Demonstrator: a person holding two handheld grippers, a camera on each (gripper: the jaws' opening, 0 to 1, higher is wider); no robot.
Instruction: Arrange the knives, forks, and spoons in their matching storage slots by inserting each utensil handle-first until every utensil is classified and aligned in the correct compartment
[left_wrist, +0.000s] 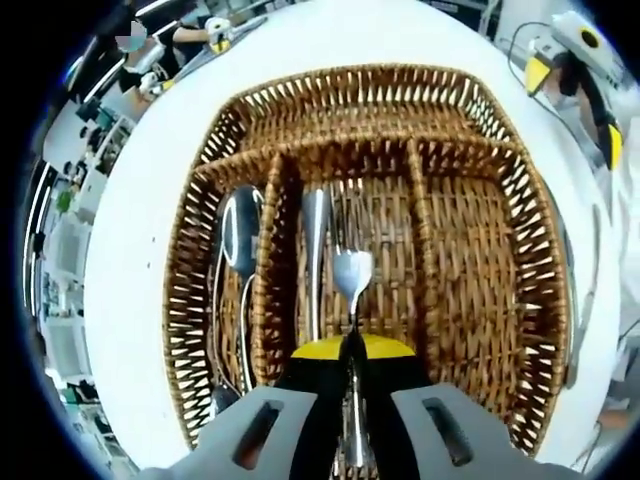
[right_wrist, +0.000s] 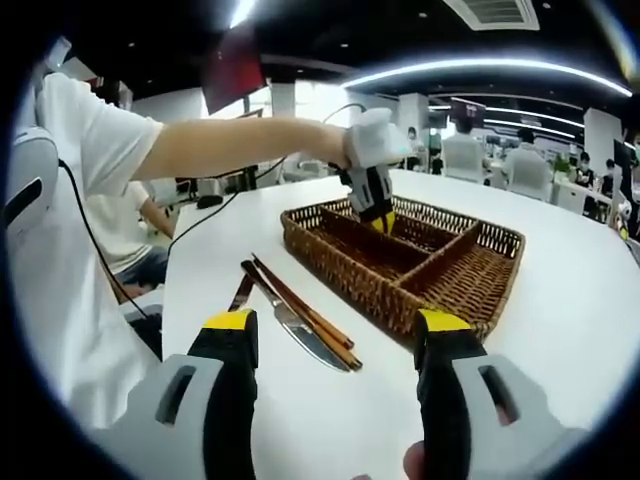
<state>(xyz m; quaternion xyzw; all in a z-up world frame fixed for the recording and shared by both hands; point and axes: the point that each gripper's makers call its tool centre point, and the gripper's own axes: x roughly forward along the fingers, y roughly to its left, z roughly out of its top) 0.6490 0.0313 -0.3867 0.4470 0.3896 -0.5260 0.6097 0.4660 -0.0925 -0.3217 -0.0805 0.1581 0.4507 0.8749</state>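
Note:
In the left gripper view I look straight down into a wicker tray with long slots. My left gripper is shut on a fork, held over the middle slot with its tines pointing away. Beside the fork lies another shiny utensil, and a spoon rests in the left slot. In the right gripper view the left gripper hangs over the tray. My right gripper stands open above the table, short of a knife and brown chopsticks.
The tray sits on a white round table. The tray's right slot holds nothing. A person's bare arm reaches across from the left. Other people and desks stand in the background.

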